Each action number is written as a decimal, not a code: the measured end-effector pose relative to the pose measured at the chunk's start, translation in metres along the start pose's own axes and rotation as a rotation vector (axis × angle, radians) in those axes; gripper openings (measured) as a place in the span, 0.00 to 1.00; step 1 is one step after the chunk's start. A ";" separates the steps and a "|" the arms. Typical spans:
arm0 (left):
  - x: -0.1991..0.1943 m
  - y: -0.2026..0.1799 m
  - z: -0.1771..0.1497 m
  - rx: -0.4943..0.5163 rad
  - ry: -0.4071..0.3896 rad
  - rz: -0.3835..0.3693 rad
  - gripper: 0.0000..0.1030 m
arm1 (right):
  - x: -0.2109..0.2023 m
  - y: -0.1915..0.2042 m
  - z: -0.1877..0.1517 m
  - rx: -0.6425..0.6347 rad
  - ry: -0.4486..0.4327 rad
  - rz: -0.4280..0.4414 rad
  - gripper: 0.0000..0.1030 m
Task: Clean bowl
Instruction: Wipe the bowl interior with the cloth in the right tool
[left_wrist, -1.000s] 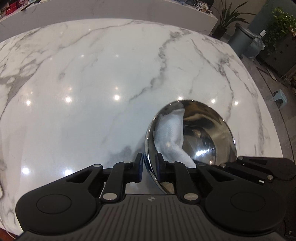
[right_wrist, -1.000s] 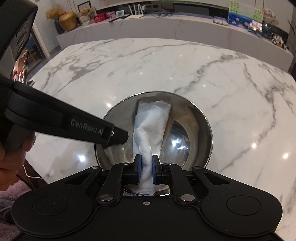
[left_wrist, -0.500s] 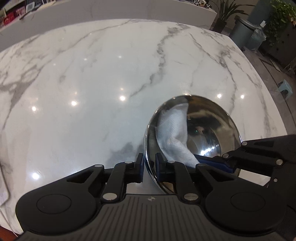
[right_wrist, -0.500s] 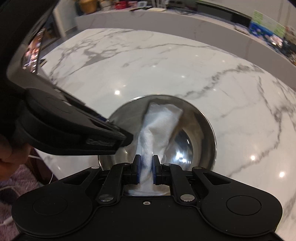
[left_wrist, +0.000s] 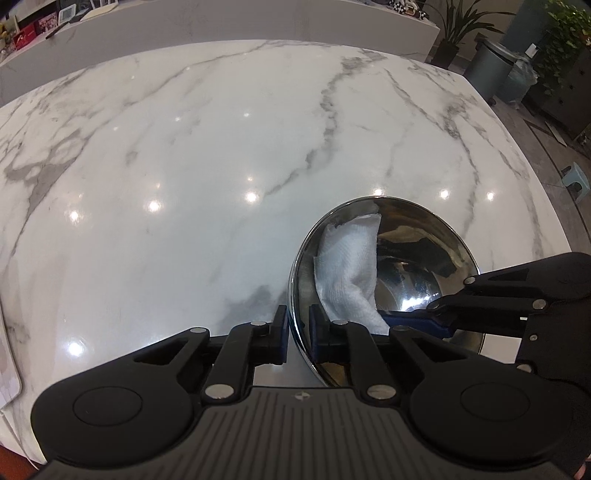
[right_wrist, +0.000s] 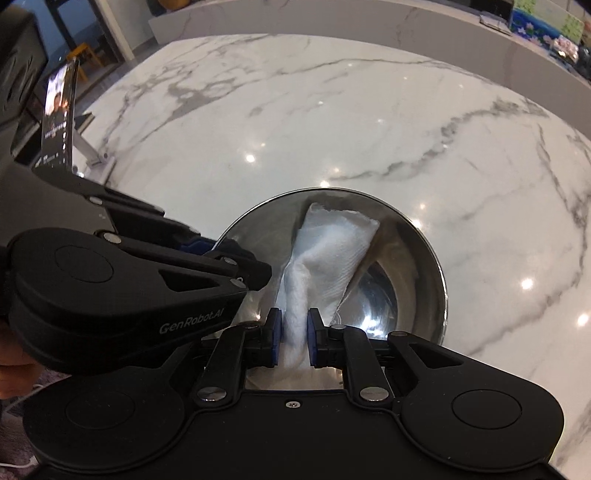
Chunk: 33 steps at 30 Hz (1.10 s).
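A shiny steel bowl (left_wrist: 413, 258) sits on the white marble table (left_wrist: 184, 184). My left gripper (left_wrist: 298, 325) is shut on the bowl's near rim, one finger outside and one inside. A white paper towel (left_wrist: 351, 269) lies against the bowl's inner wall. My right gripper (right_wrist: 291, 332) is shut on the paper towel (right_wrist: 325, 258) inside the bowl (right_wrist: 406, 288). In the left wrist view the right gripper (left_wrist: 417, 317) reaches in from the right. In the right wrist view the left gripper (right_wrist: 236, 258) holds the bowl's left rim.
A phone on a stand (right_wrist: 59, 114) stands at the table's left edge. A bin (left_wrist: 495, 66) and potted plants (left_wrist: 458, 26) stand on the floor beyond the table's far right corner. A counter (right_wrist: 369, 18) runs behind the table.
My right gripper has swung the paper towel across the bowl's inner wall and turned to the right. My left gripper keeps its hold on the rim.
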<state>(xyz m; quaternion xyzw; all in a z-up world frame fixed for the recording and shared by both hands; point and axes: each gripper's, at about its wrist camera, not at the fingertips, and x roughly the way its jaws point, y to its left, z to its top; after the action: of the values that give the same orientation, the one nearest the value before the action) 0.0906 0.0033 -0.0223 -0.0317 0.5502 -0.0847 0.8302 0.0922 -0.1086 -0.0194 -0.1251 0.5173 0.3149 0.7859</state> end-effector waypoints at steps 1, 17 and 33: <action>0.000 0.000 0.000 -0.001 -0.004 0.000 0.09 | 0.000 0.001 0.001 -0.008 0.002 -0.003 0.10; 0.007 0.012 0.016 -0.059 0.002 -0.029 0.11 | 0.011 -0.010 0.018 -0.070 -0.014 -0.001 0.09; 0.019 0.025 0.016 -0.149 0.038 -0.103 0.12 | 0.011 -0.018 0.013 -0.038 -0.050 0.037 0.09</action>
<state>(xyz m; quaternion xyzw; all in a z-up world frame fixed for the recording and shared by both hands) 0.1152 0.0241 -0.0368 -0.1198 0.5681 -0.0867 0.8096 0.1162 -0.1119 -0.0260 -0.1226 0.4934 0.3424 0.7901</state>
